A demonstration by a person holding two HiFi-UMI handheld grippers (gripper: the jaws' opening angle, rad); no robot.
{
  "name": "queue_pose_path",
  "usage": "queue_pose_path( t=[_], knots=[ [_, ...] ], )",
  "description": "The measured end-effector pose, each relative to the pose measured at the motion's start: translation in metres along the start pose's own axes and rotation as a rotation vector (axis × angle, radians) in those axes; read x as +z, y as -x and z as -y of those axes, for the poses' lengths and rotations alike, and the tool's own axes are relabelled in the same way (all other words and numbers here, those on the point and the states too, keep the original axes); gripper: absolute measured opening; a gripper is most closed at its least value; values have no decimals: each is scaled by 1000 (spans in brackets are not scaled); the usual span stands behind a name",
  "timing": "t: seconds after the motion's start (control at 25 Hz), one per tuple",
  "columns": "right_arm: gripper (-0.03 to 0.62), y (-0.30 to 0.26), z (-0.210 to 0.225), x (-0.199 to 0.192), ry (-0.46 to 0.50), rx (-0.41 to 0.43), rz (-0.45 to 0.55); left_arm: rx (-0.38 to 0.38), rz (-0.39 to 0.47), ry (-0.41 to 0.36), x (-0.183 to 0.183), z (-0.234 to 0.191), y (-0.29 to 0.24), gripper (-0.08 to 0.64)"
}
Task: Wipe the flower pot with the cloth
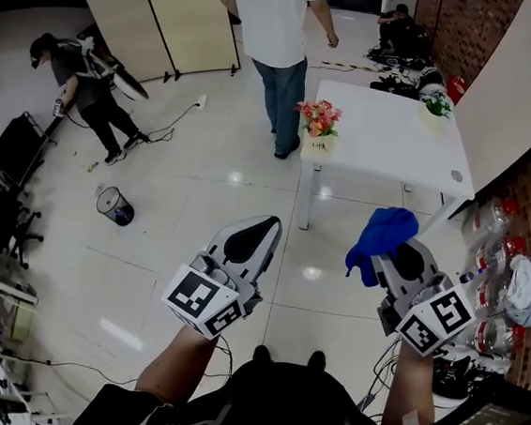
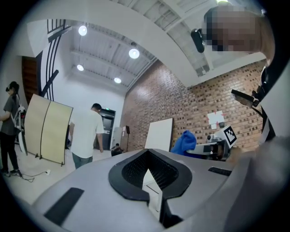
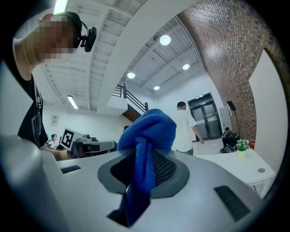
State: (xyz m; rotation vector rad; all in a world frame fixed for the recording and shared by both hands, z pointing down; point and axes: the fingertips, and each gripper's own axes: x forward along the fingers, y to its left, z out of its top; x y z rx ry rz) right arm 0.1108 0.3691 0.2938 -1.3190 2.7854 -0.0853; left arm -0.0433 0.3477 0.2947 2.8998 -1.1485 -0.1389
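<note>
A flower pot (image 1: 318,139) with pink and red flowers stands on the near left corner of a white table (image 1: 386,139), well ahead of both grippers. A second small green plant (image 1: 437,104) stands at the table's far side, also in the right gripper view (image 3: 243,145). My right gripper (image 1: 403,254) is shut on a blue cloth (image 1: 383,236), which bunches above the jaws and hangs down between them (image 3: 146,140). My left gripper (image 1: 260,227) is shut with nothing in it (image 2: 149,174). Both are held level over the floor, short of the table.
A person in a white shirt (image 1: 275,29) stands by the table's left side. A small bin (image 1: 115,206) sits on the floor to the left, a folding screen (image 1: 164,12) behind it. Bottles and bags (image 1: 499,279) line the brick wall at right.
</note>
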Motion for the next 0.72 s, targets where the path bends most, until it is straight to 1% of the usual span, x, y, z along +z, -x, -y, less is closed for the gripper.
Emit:
queue_pose_path(
  t=[0.16, 0.32, 0.48, 0.72],
  knots=[
    [64, -3, -21, -3, 21, 13, -26, -3, 6, 20, 3, -5, 16, 5],
    [64, 3, -29, -4, 19, -5, -25, -29, 18, 3, 7, 3, 23, 5],
    [64, 2, -23, 1, 32, -5, -20, -10, 3, 20, 5, -2, 16, 5],
    [64, 5, -12, 0, 23, -14, -30, -5, 30, 29, 5, 3, 14, 5]
  ],
)
